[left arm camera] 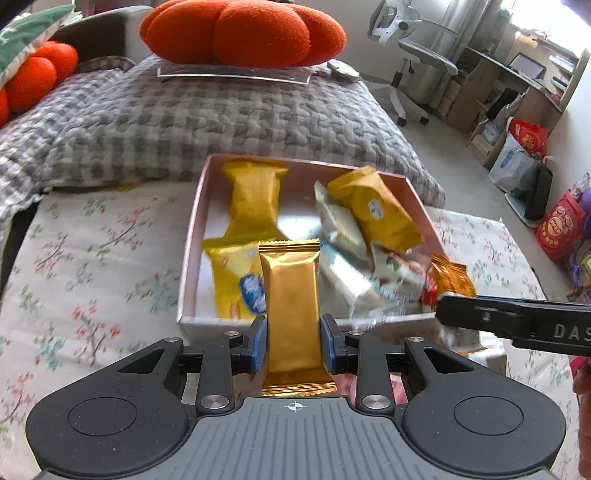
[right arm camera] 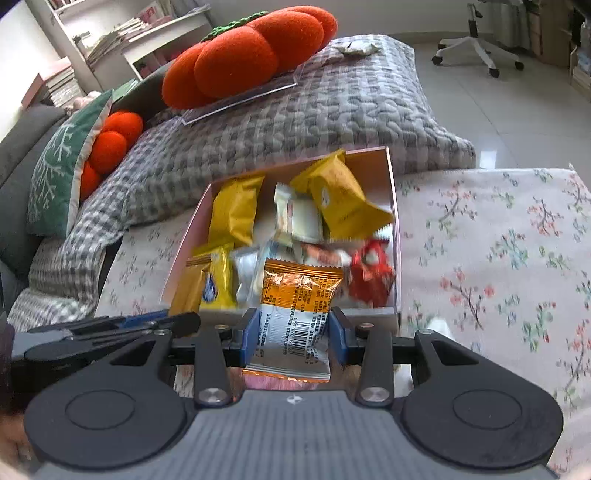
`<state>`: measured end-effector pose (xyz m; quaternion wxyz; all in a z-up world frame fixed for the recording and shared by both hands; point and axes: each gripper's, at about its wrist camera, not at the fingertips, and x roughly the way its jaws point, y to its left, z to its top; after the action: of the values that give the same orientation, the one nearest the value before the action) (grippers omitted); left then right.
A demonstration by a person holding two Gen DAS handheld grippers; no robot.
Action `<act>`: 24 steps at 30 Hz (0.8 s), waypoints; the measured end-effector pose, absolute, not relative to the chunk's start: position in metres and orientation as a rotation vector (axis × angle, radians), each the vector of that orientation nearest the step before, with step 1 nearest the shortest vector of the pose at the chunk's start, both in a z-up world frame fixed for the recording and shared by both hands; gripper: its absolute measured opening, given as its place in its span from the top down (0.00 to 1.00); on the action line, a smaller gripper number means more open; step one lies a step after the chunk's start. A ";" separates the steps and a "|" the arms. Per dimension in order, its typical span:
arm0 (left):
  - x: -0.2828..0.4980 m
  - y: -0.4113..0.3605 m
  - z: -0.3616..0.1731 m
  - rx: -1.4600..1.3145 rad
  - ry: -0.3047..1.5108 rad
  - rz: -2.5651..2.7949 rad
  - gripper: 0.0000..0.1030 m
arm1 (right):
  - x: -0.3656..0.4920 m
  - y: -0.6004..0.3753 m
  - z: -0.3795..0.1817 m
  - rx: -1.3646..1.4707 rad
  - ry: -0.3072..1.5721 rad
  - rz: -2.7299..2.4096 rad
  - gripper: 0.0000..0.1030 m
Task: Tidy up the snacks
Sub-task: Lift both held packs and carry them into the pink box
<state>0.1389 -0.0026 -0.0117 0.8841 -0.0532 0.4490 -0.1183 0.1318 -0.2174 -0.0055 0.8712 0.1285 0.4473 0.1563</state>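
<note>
A pink box (left arm camera: 192, 236) (right arm camera: 392, 206) on the floral cloth holds several snack packets, yellow, white and red. My left gripper (left arm camera: 293, 338) is shut on a gold snack bar (left arm camera: 291, 306), held upright over the box's near edge. My right gripper (right arm camera: 293, 332) is shut on an orange and white snack packet (right arm camera: 295, 306) with a barcode, also at the near edge of the box. In the left wrist view the right gripper's arm (left arm camera: 517, 321) reaches in from the right with the orange packet (left arm camera: 452, 280). The left gripper (right arm camera: 110, 328) and its gold bar (right arm camera: 190, 291) show at the left of the right wrist view.
A grey checked quilt (left arm camera: 184, 118) lies behind the box with an orange pumpkin cushion (left arm camera: 243, 33) on a clear sheet. A floral cloth (right arm camera: 498, 240) covers the surface around the box. An office chair (left arm camera: 413, 55), a desk and bags (left arm camera: 524, 155) stand on the floor at right.
</note>
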 end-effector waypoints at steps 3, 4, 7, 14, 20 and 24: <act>0.154 -0.009 -0.013 -0.106 0.926 -0.259 0.73 | 0.145 -0.216 -0.006 0.272 0.924 0.326 0.65; 0.159 -0.011 -0.013 -0.103 0.924 -0.262 0.73 | 0.150 -0.216 -0.006 0.272 0.920 0.325 0.65; 0.174 -0.018 -0.015 -0.098 0.915 -0.269 0.73 | 0.165 -0.215 -0.006 0.280 0.911 0.324 0.65; 0.200 -0.029 -0.022 -0.090 0.910 -0.278 0.73 | 0.196 -0.217 -0.010 0.303 0.909 0.317 0.65; 0.213 -0.031 -0.028 -0.096 0.918 -0.272 0.73 | 0.209 -0.216 -0.016 0.302 0.916 0.300 0.64; 0.219 -0.029 -0.030 -0.118 0.921 -0.273 0.73 | 0.214 -0.216 -0.019 0.319 0.920 0.302 0.64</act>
<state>0.2194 -0.0291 -0.0297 0.8853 -0.0566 0.4425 -0.1314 0.2137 -0.2162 -0.0188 0.8728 0.1528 0.4404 0.1444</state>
